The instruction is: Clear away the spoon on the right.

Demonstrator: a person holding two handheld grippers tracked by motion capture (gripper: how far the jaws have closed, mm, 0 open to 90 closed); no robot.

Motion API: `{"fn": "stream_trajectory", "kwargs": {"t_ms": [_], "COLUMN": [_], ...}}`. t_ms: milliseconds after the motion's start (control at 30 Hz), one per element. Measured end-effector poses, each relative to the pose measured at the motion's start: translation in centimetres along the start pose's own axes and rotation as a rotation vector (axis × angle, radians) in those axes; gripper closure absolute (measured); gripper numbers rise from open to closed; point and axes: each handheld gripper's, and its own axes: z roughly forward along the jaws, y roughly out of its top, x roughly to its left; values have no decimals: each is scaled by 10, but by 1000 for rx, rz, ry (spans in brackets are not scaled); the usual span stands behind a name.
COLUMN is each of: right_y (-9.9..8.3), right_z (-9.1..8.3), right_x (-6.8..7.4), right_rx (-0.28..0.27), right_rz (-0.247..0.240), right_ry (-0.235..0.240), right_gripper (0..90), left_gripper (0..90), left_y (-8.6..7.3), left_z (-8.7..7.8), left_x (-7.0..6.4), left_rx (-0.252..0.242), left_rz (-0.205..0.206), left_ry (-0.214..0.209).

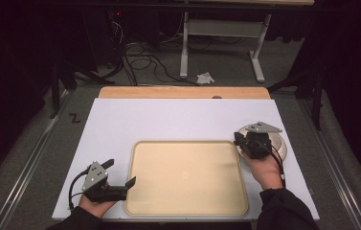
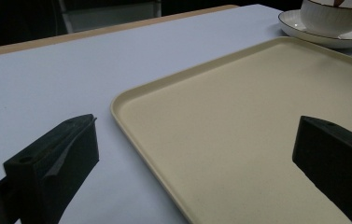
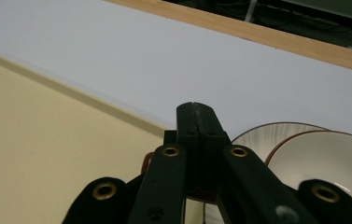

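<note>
White table sheet [image 1: 178, 117] across a wooden top, dark floor beyond. Centred on it, toward the near edge, 1 cream rectangular tray [image 1: 186, 177] with a raised rim and rounded corners, nothing on it. Just off the tray's far right corner, on the sheet, 1 white saucer [image 1: 279, 146] with a thin dark rim line, carrying 1 white ribbed cup [image 2: 334, 16]. Over the saucer's tray-side edge, right gripper [image 1: 243, 140], held in a hand from the lower right; jaws pressed together, tips meeting beside the cup [image 3: 325, 161] in the right gripper view, whether anything is pinched between them: cannot tell. At the tray's near left corner, left gripper [image 1: 119, 175], held low in the other hand; jaws spread wide, 1 over the bare sheet, the other over the tray's surface, rim running between them, holding nothing.
</note>
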Motion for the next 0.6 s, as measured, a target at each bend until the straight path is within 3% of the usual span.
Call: {"fn": "stream_trajectory", "kwargs": {"t_ms": [233, 600], "right_y": [-17, -38], "right_z": [-20, -55], "right_x": [0, -9], "right_rx": [-24, -65], "right_rz": [-14, -4], "right_ry": [21, -5], "right_gripper": [900, 900], "left_gripper": [11, 11], "left_y": [-1, -1], "left_z": [0, 2], "left_x": [1, 1], "left_rx": [2, 9], "left_rz": [-3, -8], "left_ry": [3, 2]}}
